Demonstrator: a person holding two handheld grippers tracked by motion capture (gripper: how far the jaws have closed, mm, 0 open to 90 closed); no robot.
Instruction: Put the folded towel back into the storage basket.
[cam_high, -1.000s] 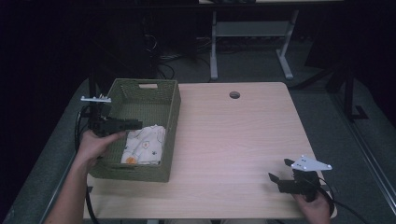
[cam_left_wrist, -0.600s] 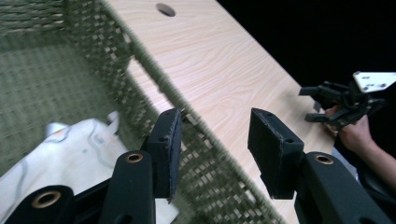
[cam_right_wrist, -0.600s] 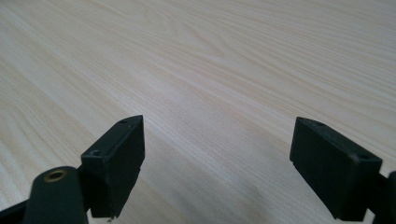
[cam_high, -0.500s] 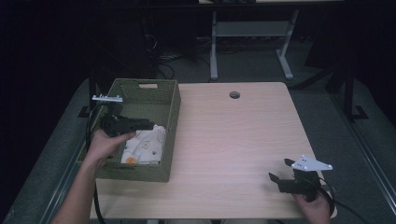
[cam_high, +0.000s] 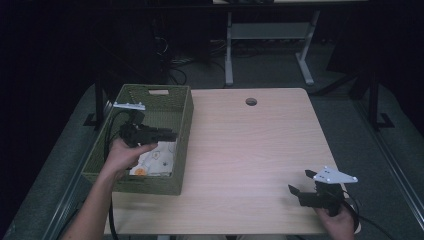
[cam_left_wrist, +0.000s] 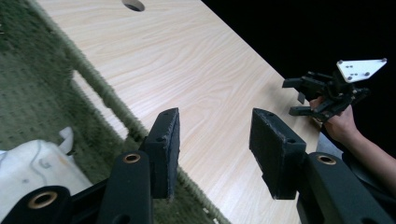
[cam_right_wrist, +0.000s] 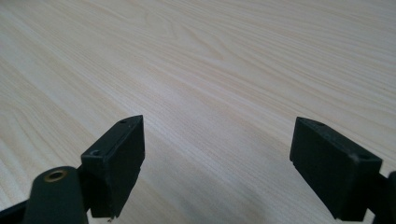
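Cloth (cam_high: 156, 158) lies in the green basket (cam_high: 182, 125), under and just behind the left tongs (cam_high: 167, 135).

White with small printed marks, the cloth sits on the basket floor at the near end; in the left gripper view it shows at the lower left (cam_left_wrist: 39, 163), to the side of the jaws, which point past the basket rim (cam_left_wrist: 100, 91) toward the table (cam_left_wrist: 196, 70). The left tongs (cam_left_wrist: 212, 149) are open with nothing between them, and have just been opening. So the left hand (cam_high: 122, 155) is the nearer one and would have to tip down and back to reach the cloth. The right tongs (cam_high: 300, 194) rest well apart at the table's near right corner, open and empty (cam_right_wrist: 217, 163). The cloth's long axis is hard to tell: hand and basket wall hide part of it.
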